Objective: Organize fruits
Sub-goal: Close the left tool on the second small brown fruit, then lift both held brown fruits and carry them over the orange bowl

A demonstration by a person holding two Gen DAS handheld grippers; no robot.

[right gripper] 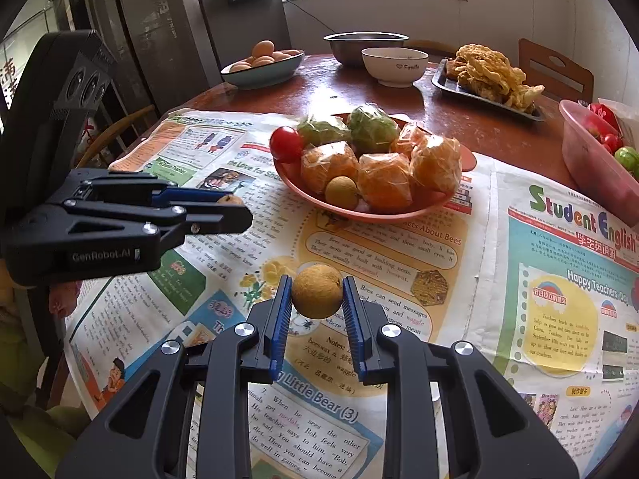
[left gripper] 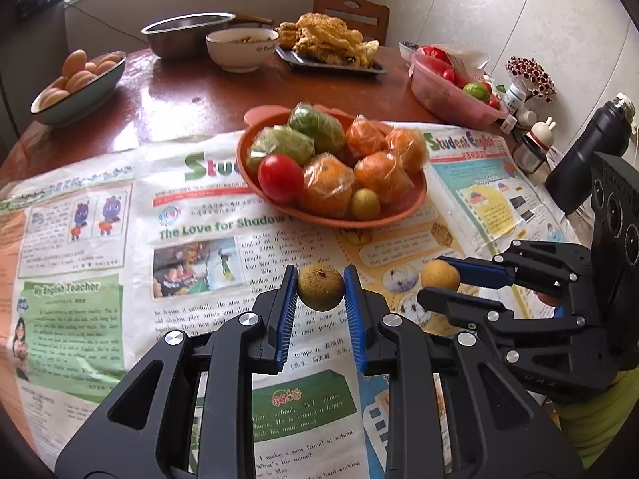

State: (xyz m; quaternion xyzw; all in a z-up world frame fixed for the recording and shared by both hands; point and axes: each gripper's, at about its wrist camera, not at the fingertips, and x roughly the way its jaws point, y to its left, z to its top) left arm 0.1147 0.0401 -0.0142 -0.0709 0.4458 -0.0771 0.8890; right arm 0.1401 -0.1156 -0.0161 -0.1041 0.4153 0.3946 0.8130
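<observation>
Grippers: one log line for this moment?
left gripper: holds longan | right gripper: holds second longan | orange plate: fruit-filled

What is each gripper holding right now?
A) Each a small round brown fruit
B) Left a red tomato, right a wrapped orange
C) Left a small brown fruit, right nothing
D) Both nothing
A: the left gripper is shut on a small brown fruit, and the right gripper is shut on a second one, both above the newspaper.

Printed on the newspaper (right gripper: 519, 239): "Student English", "Happy Teachers' Day", "Little Bear (3)", "About Bees", "The Love for Shadow", "My English Teacher". Lettered "Family" beside a small heart on the white bowl (right gripper: 393, 66). Marked "GenRobot.AI" on the left gripper (right gripper: 235, 207).
</observation>
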